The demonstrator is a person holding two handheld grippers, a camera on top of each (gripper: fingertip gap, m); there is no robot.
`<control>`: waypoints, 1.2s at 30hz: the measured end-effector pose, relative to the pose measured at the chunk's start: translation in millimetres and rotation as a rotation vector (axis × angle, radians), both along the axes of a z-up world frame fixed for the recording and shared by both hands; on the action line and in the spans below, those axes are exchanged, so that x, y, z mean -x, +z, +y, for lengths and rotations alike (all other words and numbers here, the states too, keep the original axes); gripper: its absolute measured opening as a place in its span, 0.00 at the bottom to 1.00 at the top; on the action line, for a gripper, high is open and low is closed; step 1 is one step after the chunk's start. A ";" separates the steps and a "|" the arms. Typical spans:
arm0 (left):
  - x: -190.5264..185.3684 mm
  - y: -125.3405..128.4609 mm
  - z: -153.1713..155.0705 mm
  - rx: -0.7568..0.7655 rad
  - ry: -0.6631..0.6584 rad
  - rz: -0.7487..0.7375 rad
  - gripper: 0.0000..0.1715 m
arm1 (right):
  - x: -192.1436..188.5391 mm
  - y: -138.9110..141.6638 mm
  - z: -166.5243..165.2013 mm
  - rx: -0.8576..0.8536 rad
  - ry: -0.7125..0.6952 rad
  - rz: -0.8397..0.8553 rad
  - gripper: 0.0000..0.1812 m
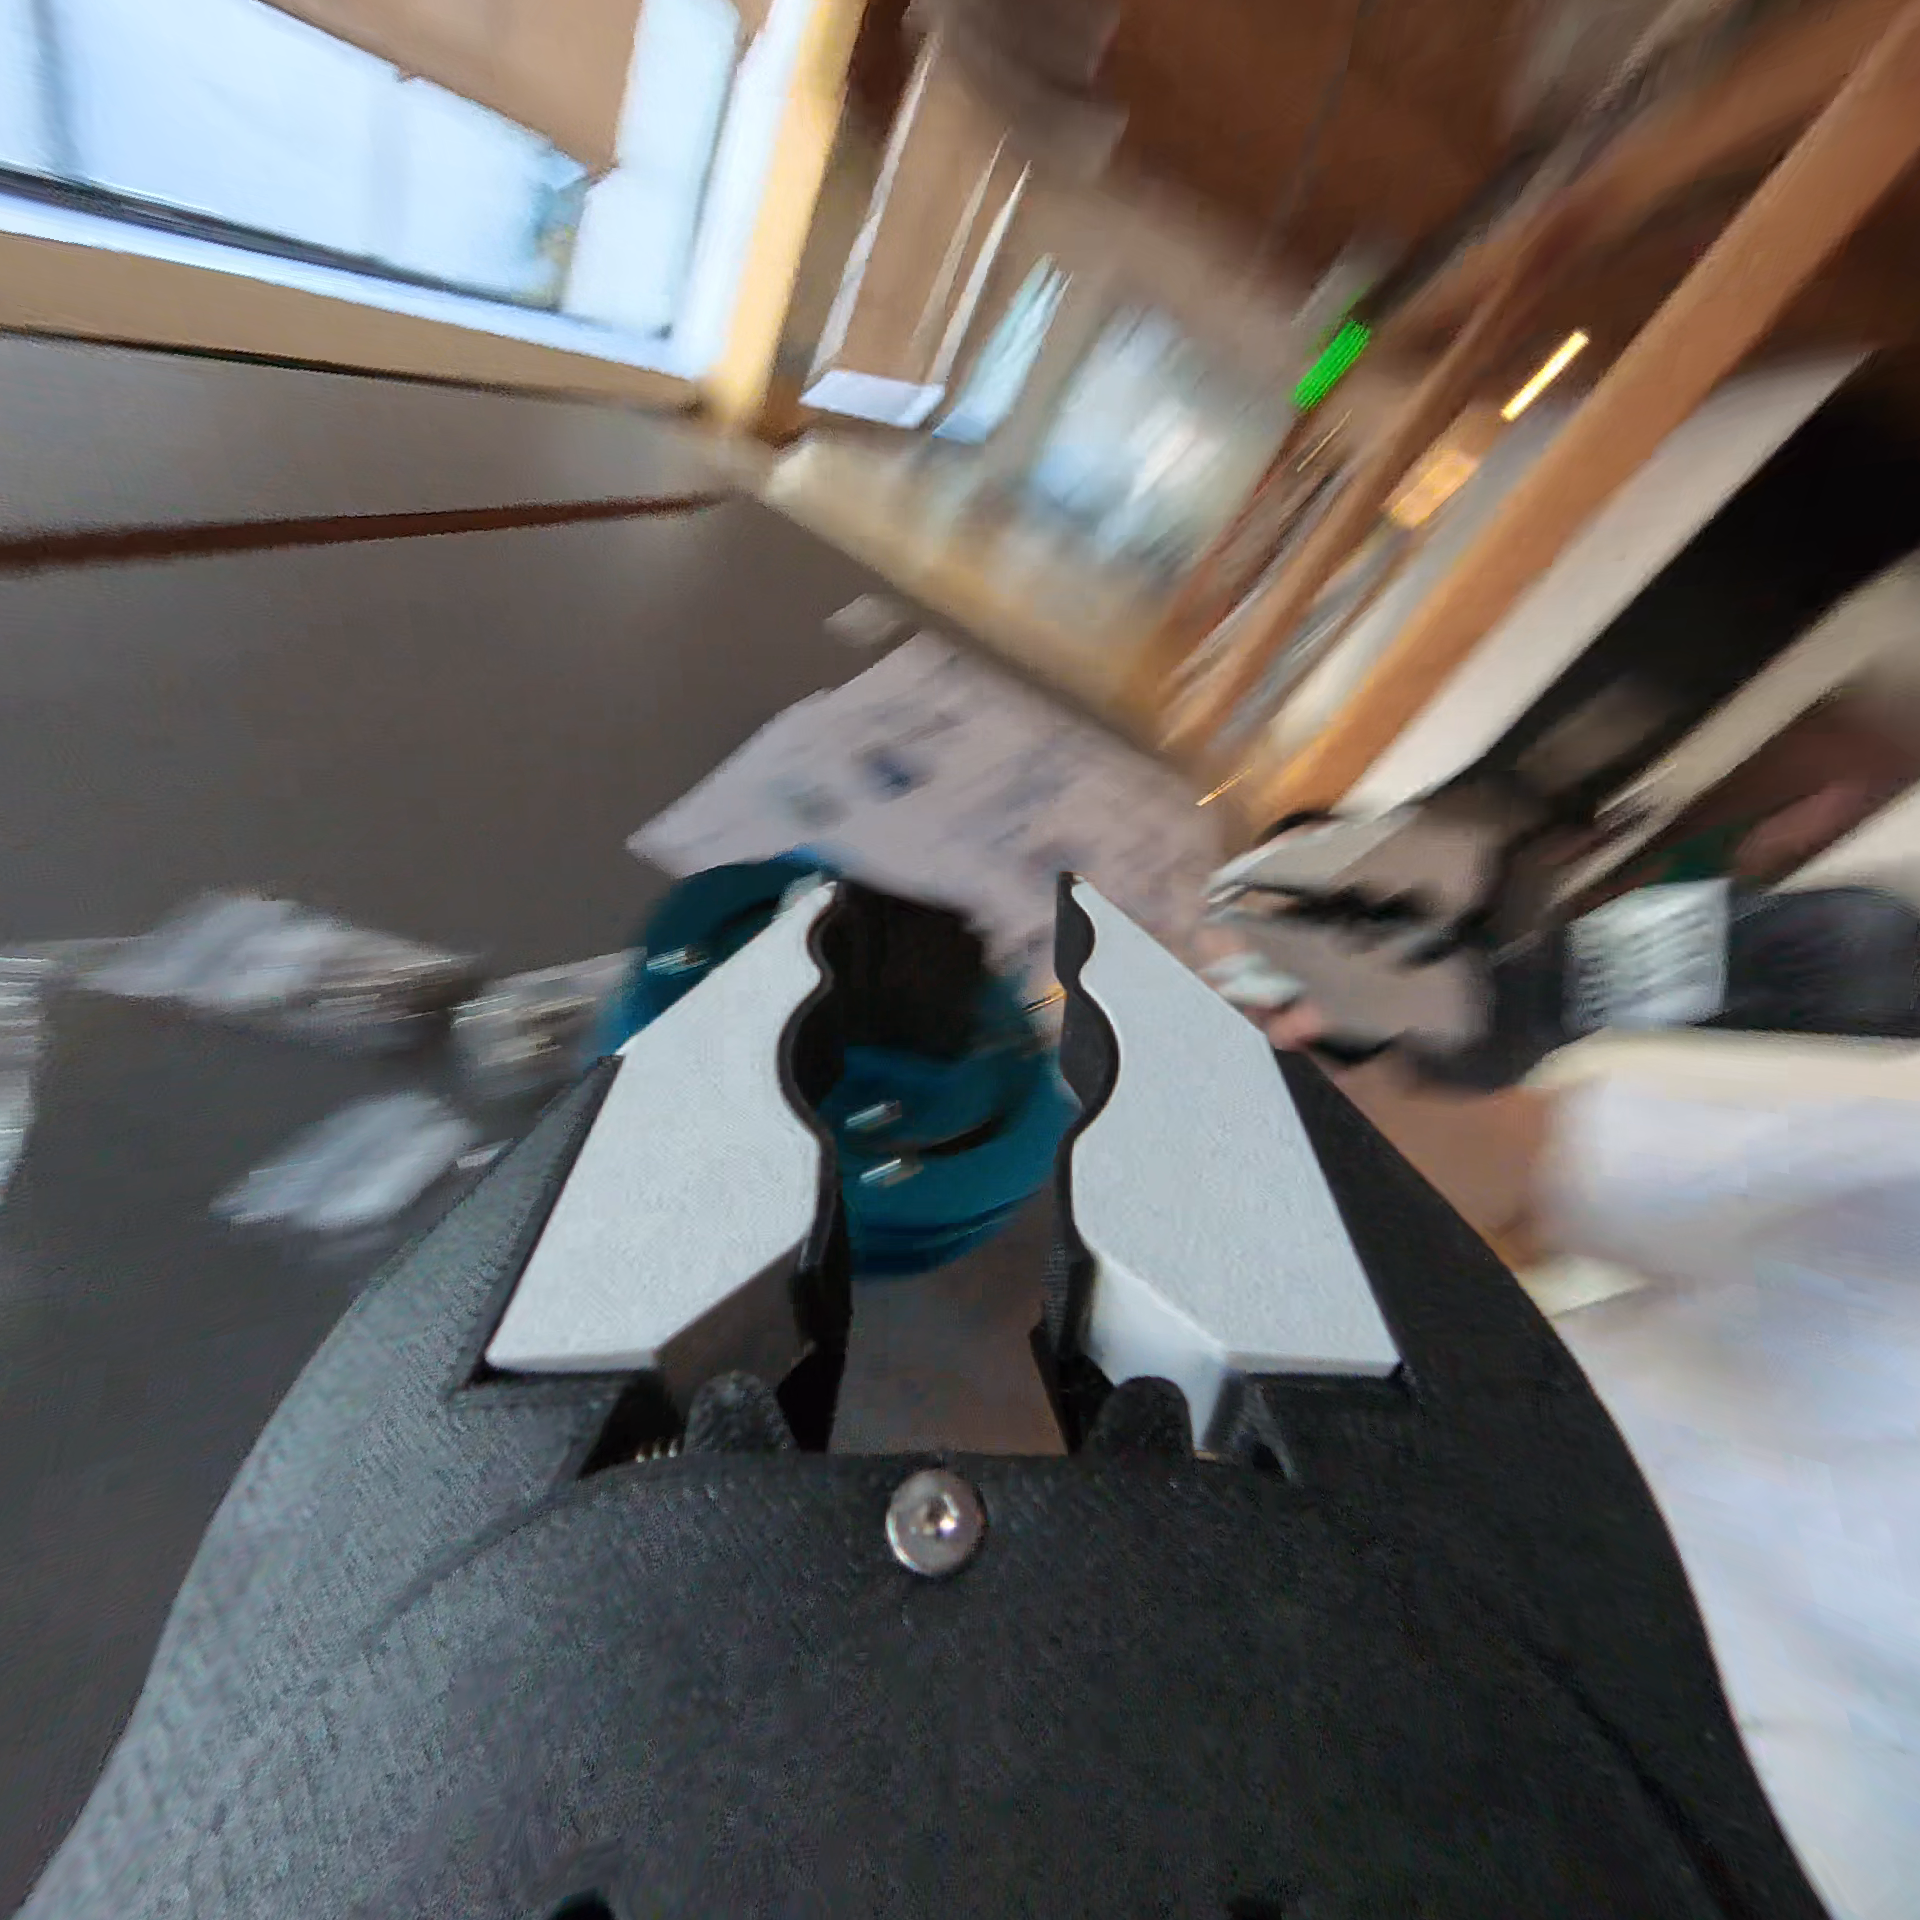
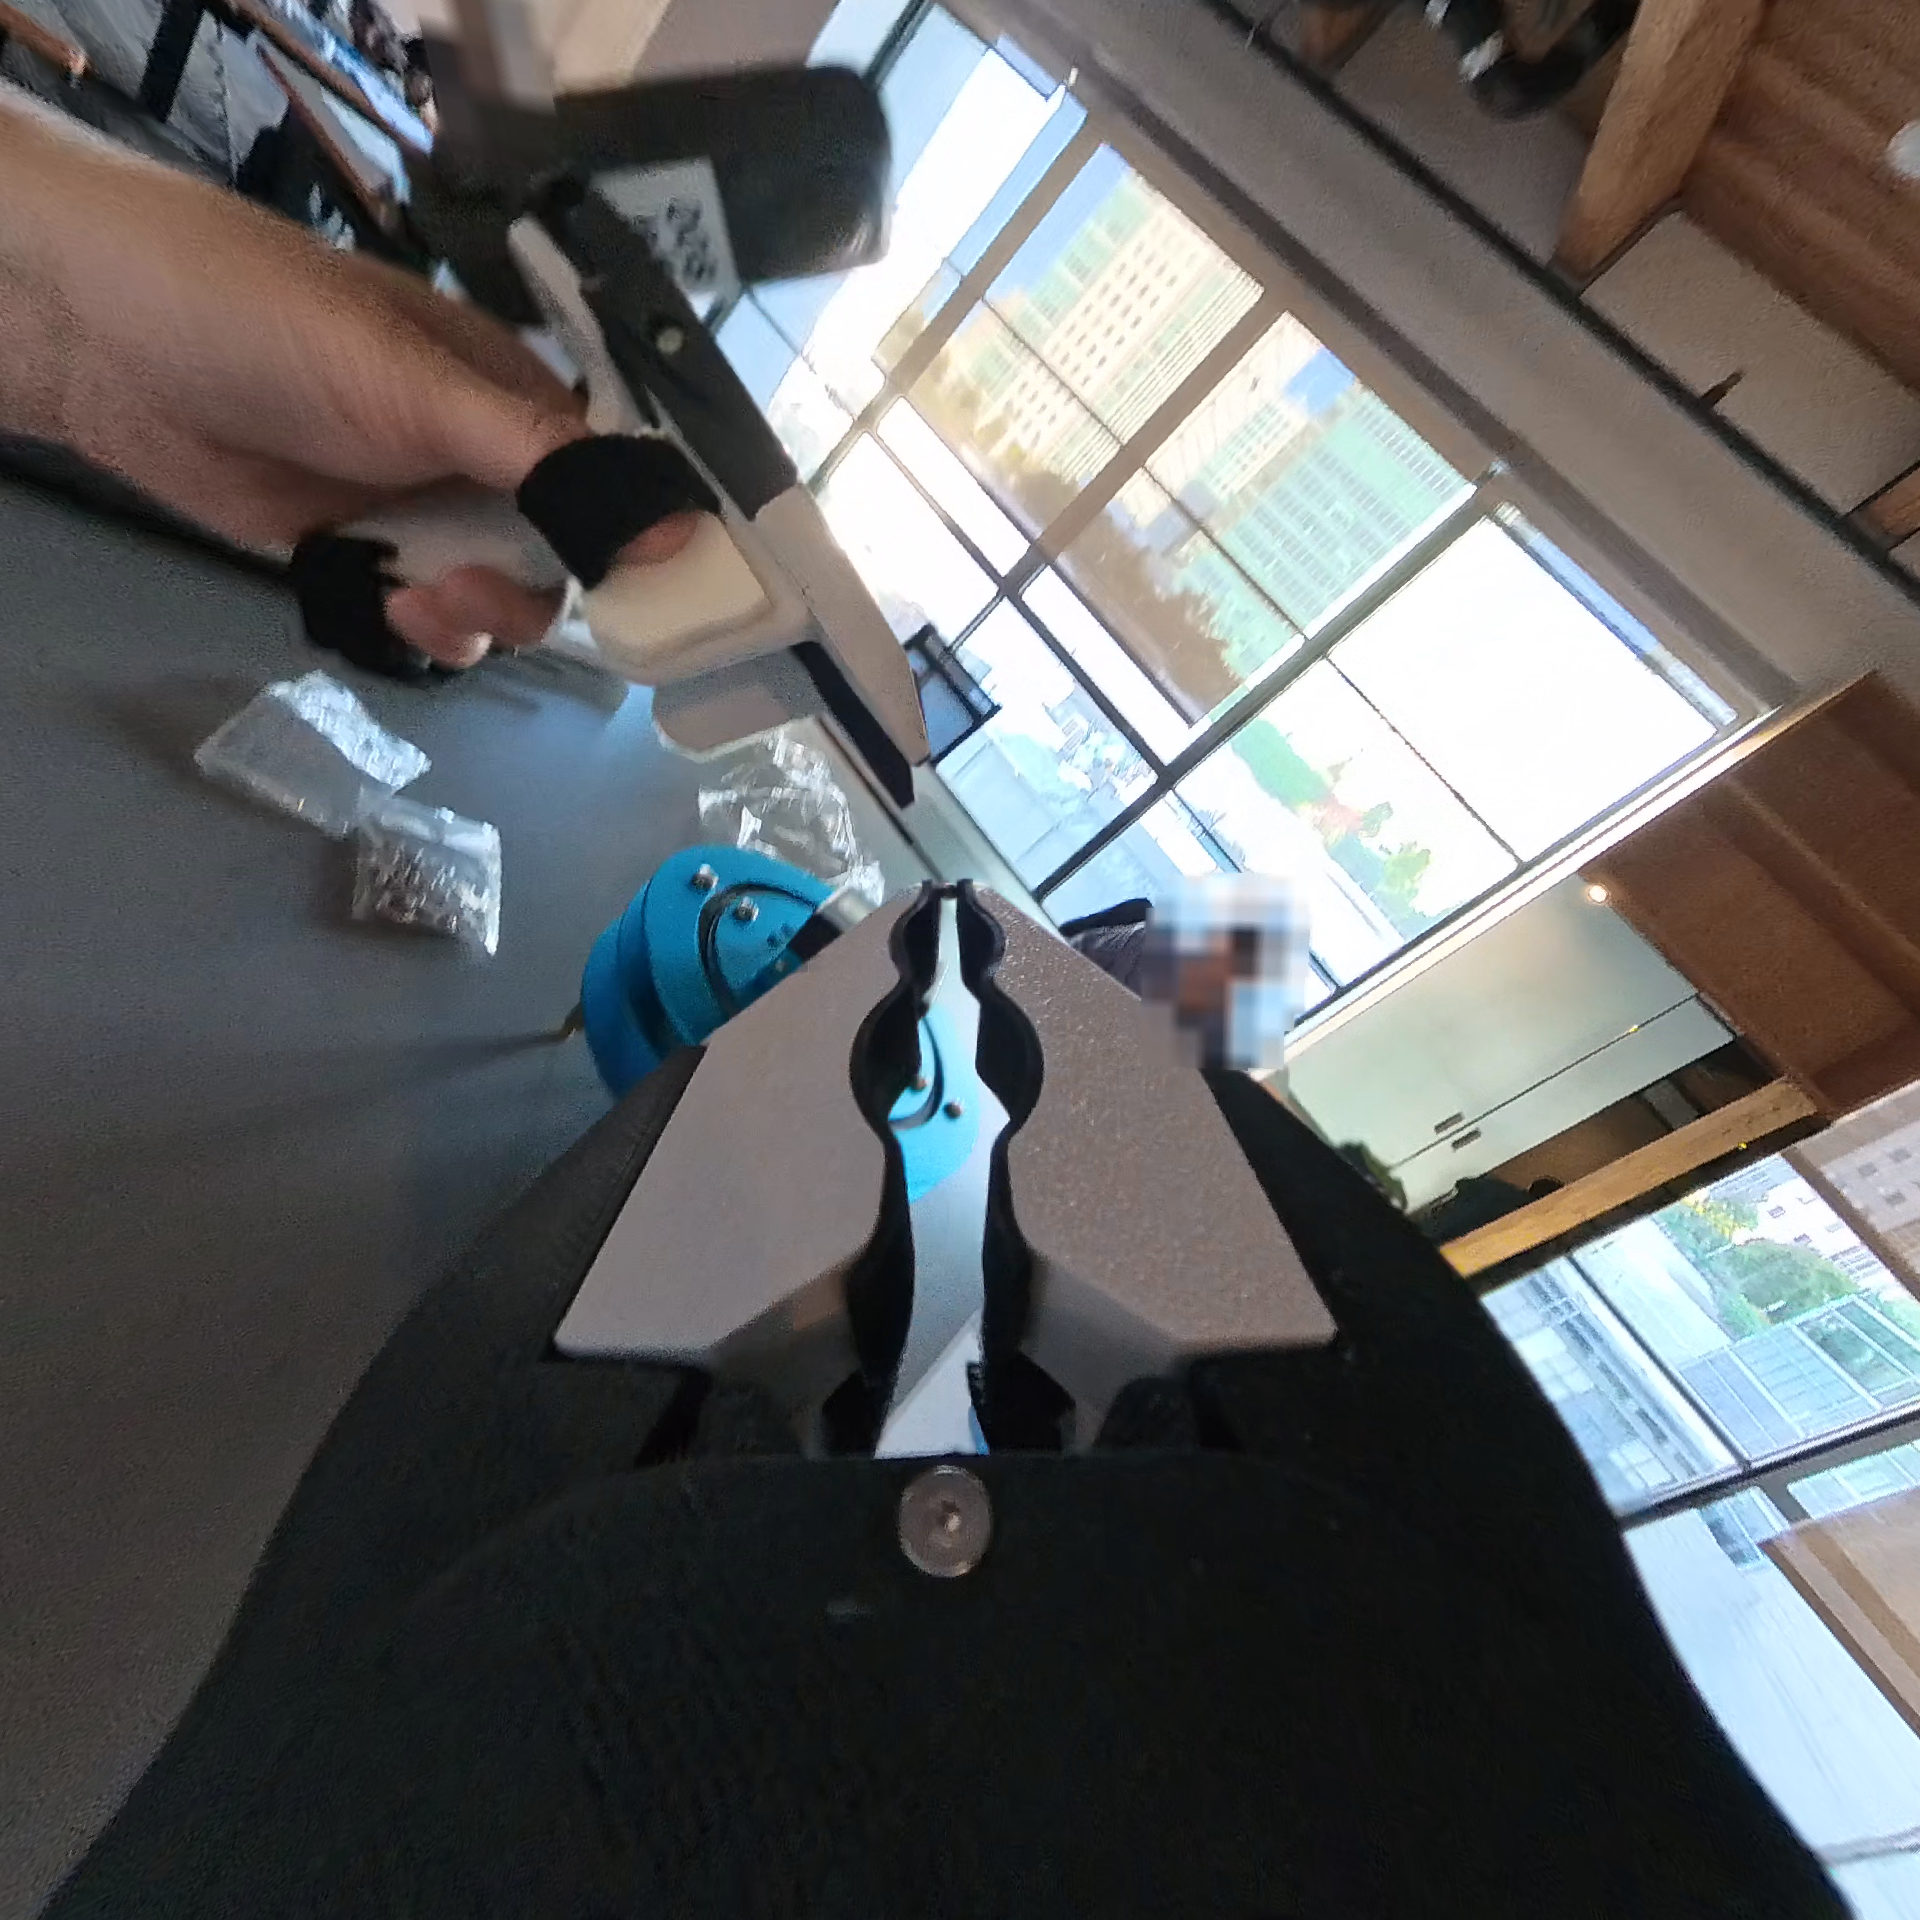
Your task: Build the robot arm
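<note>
Between the two grey, wavy-edged fingers of my left tool (image 1: 951,894), in the left wrist view, a clear gap stands open and nothing is gripped. Just beyond the tips sits a blue round part (image 1: 914,1132) with small metal pins on its face, resting on the dark grey desk (image 1: 312,727). Blurred clear bags (image 1: 260,966) lie to the left, a white printed sheet (image 1: 935,769) farther off.

From the right wrist view, my right tool (image 2: 948,896) is nearly closed, tips almost meeting, holding nothing that I can see. The blue round part (image 2: 675,966) lies just past it, left of the tips. Clear plastic bags of small metal pieces (image 2: 426,873) lie farther left on the desk (image 2: 156,1039). My left tool (image 2: 894,748) hangs above them, gripped by a hand (image 2: 260,416).
</note>
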State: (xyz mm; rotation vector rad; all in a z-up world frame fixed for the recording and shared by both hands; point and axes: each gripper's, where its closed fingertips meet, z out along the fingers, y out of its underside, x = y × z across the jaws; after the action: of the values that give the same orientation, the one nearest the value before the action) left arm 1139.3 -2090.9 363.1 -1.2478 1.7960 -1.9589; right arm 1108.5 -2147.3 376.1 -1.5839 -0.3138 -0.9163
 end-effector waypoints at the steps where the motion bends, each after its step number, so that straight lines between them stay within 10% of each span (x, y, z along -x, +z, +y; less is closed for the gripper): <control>1: -3.4 -10.3 3.5 -0.115 0.021 -0.008 0.22 | -2.4 -7.7 -1.2 0.026 -0.012 0.005 0.01; 9: -6.9 -36.1 -13.8 -0.436 0.017 -0.025 0.30 | -9.5 -36.9 10.7 0.182 -0.041 -0.085 0.00; 36: -42.5 14.2 -15.3 -0.239 0.009 0.007 0.34 | -12.1 -36.2 11.5 0.183 0.309 -0.590 0.01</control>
State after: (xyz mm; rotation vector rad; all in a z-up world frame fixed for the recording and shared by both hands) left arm 1181.8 -2106.2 377.3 -1.1827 1.9548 -1.6764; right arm 1120.6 -2135.8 339.9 -1.3444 -1.0520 -1.1171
